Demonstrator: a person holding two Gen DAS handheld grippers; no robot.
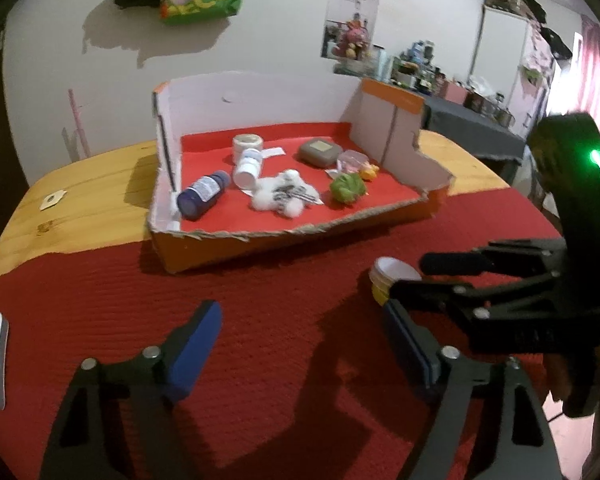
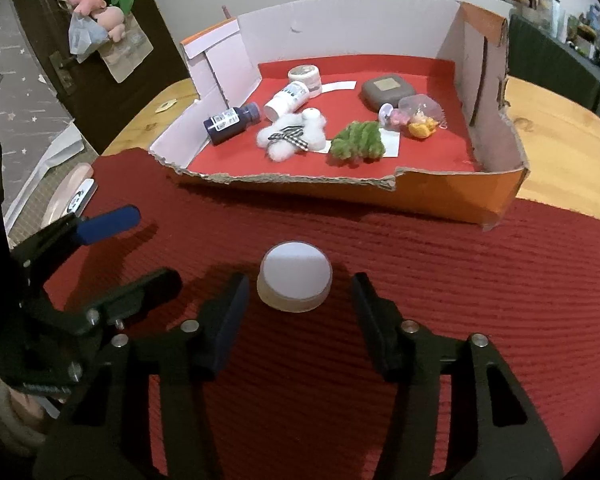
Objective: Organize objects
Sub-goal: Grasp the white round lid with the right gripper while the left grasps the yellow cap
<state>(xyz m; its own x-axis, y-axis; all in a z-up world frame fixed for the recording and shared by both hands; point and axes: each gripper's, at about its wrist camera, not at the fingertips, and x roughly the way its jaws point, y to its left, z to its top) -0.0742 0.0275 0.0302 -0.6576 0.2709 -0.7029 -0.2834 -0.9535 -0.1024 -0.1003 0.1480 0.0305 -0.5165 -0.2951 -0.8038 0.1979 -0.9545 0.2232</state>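
Right wrist view: a small round jar with a white lid (image 2: 295,282) stands upright on the red cloth (image 2: 440,280), in front of the cardboard tray (image 2: 460,194). The right tongs (image 2: 300,300) straddle the jar, one finger on each side; a visible gap remains between each pad and the jar wall, so the tongs are released and grip nothing.

Left wrist view: the same jar (image 1: 394,272) appears at right, partly hidden behind the right tongs (image 1: 416,280). The left tongs (image 1: 300,344) hover over bare red cloth (image 1: 260,300) beside the jar, spread wide and empty, with blue pads (image 1: 196,354) facing inward. In the right wrist view the left tongs (image 2: 148,246) enter from the left edge, clear of the jar.

Behind the jar, the cardboard tray (image 1: 220,248) has a torn front edge, an orange outer face and a red lining. Inside it lie a dark blue bottle (image 2: 230,122) on its side, a white bottle (image 2: 287,100) on its side, a round tape-like tub (image 2: 305,76), a white fluffy toy with a checked bow (image 2: 296,136), a green fuzzy item (image 2: 358,142), a grey square case (image 2: 388,92) and a clear bag of small toys (image 2: 416,116).

The cloth covers the near part of a wooden table (image 2: 560,148).
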